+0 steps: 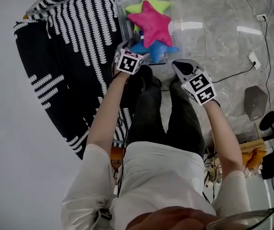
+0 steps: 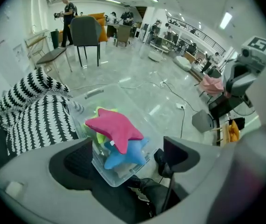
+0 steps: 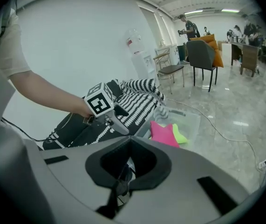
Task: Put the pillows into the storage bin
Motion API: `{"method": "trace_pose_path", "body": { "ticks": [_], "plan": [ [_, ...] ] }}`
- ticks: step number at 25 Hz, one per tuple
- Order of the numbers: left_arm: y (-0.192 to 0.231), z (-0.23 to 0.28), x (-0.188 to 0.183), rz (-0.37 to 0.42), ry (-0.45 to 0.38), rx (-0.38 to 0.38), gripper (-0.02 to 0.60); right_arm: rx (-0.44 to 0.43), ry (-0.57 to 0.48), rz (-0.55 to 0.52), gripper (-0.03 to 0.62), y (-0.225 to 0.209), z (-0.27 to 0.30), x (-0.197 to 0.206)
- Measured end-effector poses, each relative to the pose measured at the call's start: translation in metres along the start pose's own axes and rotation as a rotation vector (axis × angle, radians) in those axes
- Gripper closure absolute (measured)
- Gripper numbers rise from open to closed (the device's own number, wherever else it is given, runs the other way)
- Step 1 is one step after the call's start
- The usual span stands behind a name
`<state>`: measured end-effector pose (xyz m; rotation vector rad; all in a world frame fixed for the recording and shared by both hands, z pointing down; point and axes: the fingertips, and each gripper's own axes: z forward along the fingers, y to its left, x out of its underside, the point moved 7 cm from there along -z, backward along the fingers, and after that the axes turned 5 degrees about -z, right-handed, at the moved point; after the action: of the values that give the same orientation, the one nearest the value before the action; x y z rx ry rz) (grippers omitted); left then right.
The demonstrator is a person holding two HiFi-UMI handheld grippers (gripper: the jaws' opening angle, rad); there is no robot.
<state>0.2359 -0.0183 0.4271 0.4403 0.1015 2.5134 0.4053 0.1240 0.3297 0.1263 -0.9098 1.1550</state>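
Observation:
A clear storage bin (image 1: 190, 32) stands on the marble floor in front of the person's knees. Three star pillows lie stacked in it: a pink one (image 1: 151, 23) on top, a blue one (image 1: 157, 50) at the near end, a lime-green one (image 1: 152, 3) at the far end. My left gripper (image 1: 141, 54) hangs above the bin's near left corner, open and empty; the left gripper view looks down on the pink pillow (image 2: 116, 127) and the blue pillow (image 2: 123, 155) between its spread jaws. My right gripper (image 1: 179, 65) hovers near the bin's near right corner, jaws together and empty (image 3: 130, 139).
A black-and-white patterned blanket (image 1: 69, 37) lies left of the bin, touching it. The person's dark-trousered legs (image 1: 151, 109) are just below the grippers. A cable and plug (image 1: 252, 61) run over the floor at the right. Chairs (image 2: 84, 31) and people stand far off.

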Motion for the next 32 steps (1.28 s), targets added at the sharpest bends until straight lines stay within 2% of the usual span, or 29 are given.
{"method": "trace_pose_path", "body": {
  "ticks": [3,6,19,28,32],
  "plan": [
    [-0.016,-0.048,-0.012,-0.060,-0.067,-0.009,0.126,-0.003,-0.014,0.003,0.591,0.009,-0.028,-0.021],
    [-0.034,-0.087,-0.024,-0.081,-0.149,-0.022,0.126,0.005,-0.039,-0.012,0.591,0.016,-0.053,-0.038],
    [-0.099,-0.263,-0.047,-0.264,-0.458,-0.006,0.127,0.108,-0.136,0.020,0.591,0.054,-0.191,-0.103],
    [-0.127,-0.374,-0.051,-0.278,-0.644,-0.023,0.136,0.165,-0.262,-0.040,0.591,0.084,-0.275,-0.150],
    [-0.138,-0.416,-0.058,-0.253,-0.718,-0.035,0.210,0.212,-0.337,-0.072,0.591,0.092,-0.306,-0.171]
  ]
}}
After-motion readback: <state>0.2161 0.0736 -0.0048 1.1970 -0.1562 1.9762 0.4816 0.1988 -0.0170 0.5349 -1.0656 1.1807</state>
